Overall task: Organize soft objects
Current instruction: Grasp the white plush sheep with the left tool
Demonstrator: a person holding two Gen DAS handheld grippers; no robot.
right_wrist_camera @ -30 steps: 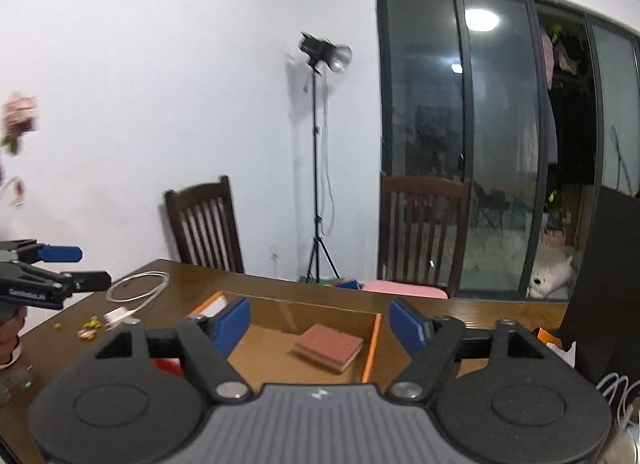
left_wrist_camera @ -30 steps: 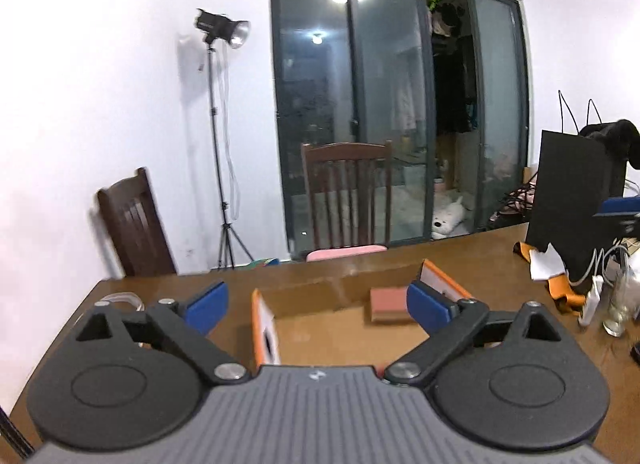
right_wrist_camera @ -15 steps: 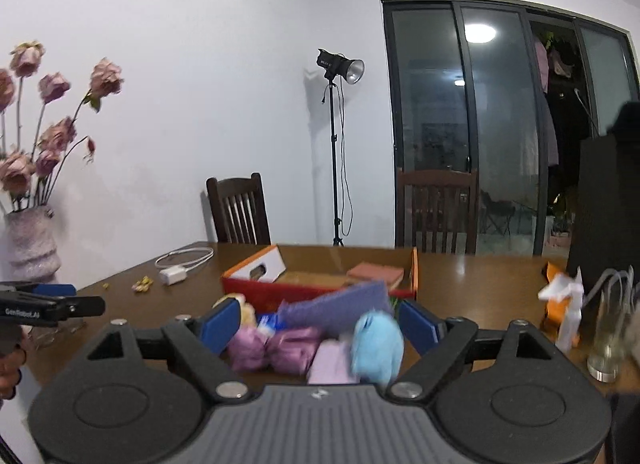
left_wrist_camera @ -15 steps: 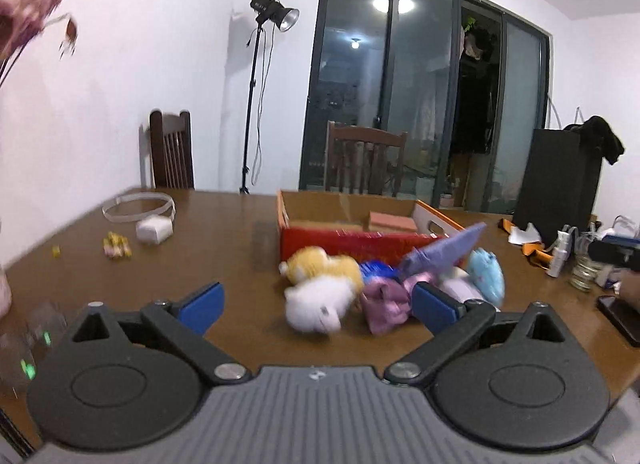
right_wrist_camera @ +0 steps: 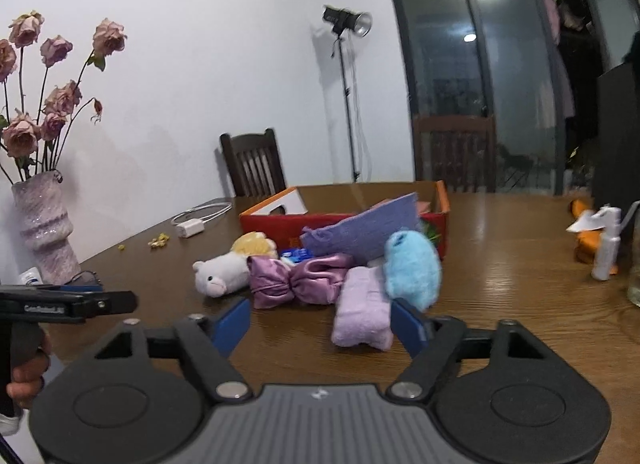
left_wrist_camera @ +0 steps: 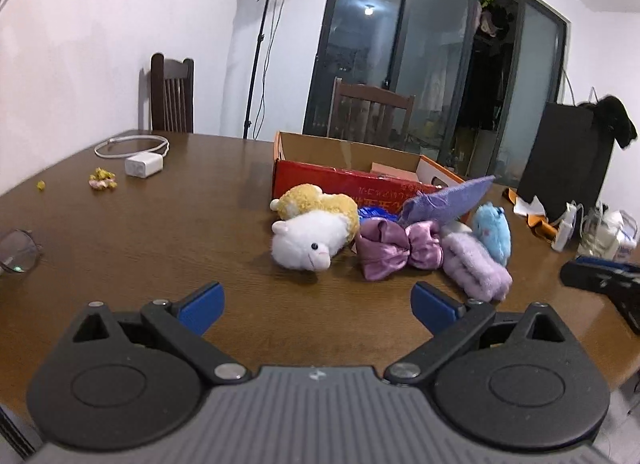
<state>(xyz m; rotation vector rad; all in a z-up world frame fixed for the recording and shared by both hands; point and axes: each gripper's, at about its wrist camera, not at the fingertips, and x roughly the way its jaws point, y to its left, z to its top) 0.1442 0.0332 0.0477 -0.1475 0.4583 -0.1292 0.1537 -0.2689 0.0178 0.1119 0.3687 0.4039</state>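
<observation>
A pile of soft things lies on the brown table in front of a red cardboard box: a white plush, a yellow plush, a purple satin bow, a lilac fluffy piece, a light blue plush and a purple cloth. My left gripper is open and empty, short of the white plush. My right gripper is open and empty, just short of the lilac piece.
A white charger with cable and small yellow bits lie at the left. Glasses lie near the left edge. A vase of dried roses stands left. A spray bottle and orange items sit right.
Both grippers have drawn back from over the box and dropped lower. The pile of soft things has come into view in front of them. Both stay open.
</observation>
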